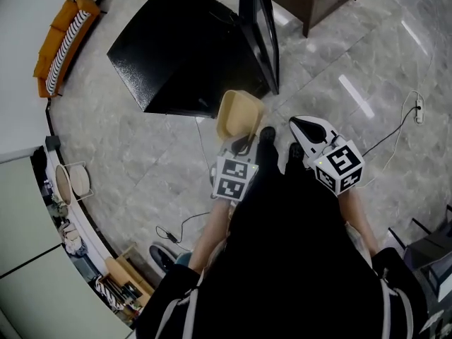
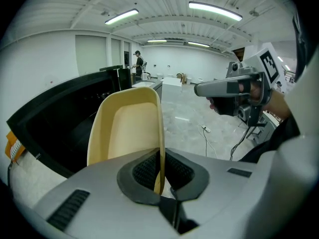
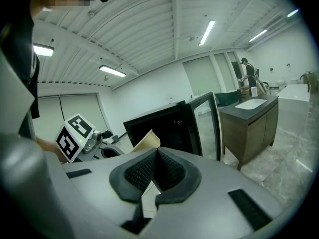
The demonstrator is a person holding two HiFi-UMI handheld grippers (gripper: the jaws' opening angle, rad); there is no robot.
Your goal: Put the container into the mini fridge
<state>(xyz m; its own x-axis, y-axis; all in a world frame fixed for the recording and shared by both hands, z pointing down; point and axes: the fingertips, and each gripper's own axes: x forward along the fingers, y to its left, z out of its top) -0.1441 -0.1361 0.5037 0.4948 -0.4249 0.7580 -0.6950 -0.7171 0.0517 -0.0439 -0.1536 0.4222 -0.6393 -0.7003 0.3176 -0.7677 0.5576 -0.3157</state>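
— How are the arms placed?

— Both forearms reach forward from the body, side by side over the floor [image 1: 141, 154]. The left gripper [image 1: 239, 144] points toward the far side, at the mini fridge [image 1: 180, 48]. The right gripper [image 1: 301, 125] is level with it, just to its right, and aims the same way.

— And the fingers?

— The left fingers [image 2: 145, 171] are clenched on one side wall of the container [image 1: 239, 114], which passes edge-on between them. The right fingers [image 3: 172, 172] are pressed together with nothing between them.

— Where is the container, and how does it lie?

— It is in the air, outside the fridge, near the bottom edge of the open door [image 1: 258, 27]. Its long axis runs from the fingers away toward the fridge, and its hollow faces left in the left gripper view.
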